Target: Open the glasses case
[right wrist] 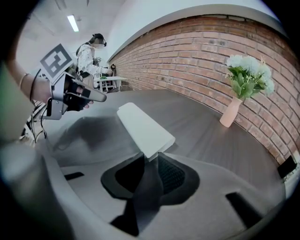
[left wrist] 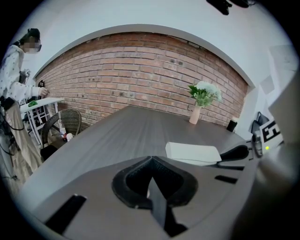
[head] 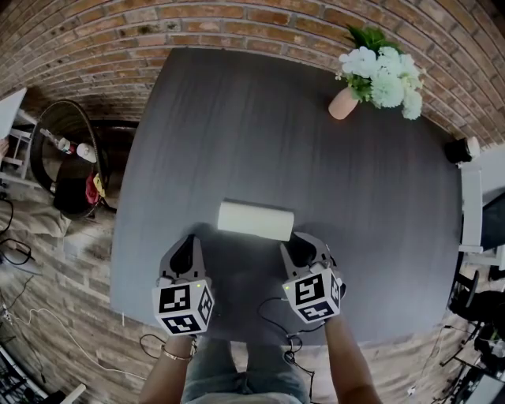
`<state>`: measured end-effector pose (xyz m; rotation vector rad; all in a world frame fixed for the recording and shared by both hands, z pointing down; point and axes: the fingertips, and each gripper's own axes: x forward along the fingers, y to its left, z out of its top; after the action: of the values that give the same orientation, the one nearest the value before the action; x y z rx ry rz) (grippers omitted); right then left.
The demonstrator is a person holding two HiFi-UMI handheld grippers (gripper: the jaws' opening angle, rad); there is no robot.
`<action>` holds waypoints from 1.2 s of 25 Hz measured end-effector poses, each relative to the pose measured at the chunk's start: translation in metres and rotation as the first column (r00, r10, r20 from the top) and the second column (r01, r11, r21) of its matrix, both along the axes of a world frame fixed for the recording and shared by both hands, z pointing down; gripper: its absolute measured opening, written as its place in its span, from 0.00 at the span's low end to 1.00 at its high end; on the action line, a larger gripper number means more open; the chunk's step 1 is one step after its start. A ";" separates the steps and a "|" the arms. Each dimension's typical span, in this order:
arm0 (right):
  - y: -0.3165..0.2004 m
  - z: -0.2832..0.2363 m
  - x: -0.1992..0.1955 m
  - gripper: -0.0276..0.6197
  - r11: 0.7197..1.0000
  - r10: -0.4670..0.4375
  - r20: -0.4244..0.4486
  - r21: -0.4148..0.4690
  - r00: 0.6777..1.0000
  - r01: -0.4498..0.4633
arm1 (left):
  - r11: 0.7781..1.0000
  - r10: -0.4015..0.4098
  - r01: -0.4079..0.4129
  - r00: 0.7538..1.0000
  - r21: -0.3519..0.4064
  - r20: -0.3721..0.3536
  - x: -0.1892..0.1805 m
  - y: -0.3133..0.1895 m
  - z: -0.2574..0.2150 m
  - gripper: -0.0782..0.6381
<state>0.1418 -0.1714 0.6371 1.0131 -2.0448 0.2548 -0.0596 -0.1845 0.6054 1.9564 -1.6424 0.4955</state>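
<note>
White and oblong, the glasses case [head: 255, 219] lies closed and flat on the dark grey table [head: 331, 173]. It runs lengthwise across your view, just ahead of both your hands.

Your right gripper [right wrist: 150, 158] is at the case's right end. Its jaws stand narrowly apart, and the near corner of the case reaches into the gap between their tips. The pads do not look clamped on it.

Your left gripper [left wrist: 151, 158] sits just short of the case's left end, apart from it. Its jaws are closed tip to tip with nothing between them. Both grippers point down at a slant toward the case.

Beyond the case, toward the far right, a pink vase [head: 344, 103] stands upright holding white flowers [head: 385, 77] with green leaves. Farther right of the case, at the table's edge, sits a small black object [head: 457, 150] too small to identify. A red brick wall [head: 237, 20] runs behind the table, well past the case.

Left of the case and off the table, a dark wicker chair [head: 67, 154] stands on the wooden floor [head: 63, 260]. A person [left wrist: 16, 79] in light clothing stands beyond the chair.
</note>
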 end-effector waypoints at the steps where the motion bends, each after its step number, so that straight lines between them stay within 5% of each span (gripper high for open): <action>1: 0.000 -0.001 0.000 0.19 1.000 0.000 0.002 0.004 1.000 0.000 | 1.000 0.000 0.000 1.000 0.000 0.000 0.000 0.000 0.000 0.10; 30: -0.051 -0.069 0.012 0.19 0.972 0.142 0.140 0.170 0.980 -0.165 | 0.999 -0.013 0.013 1.000 0.031 0.020 -0.022 0.009 -0.029 0.10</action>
<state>0.1541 -0.2225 0.5676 1.3002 -2.1362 0.2216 -0.0820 -0.1753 0.5761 1.9675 -1.6836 0.4896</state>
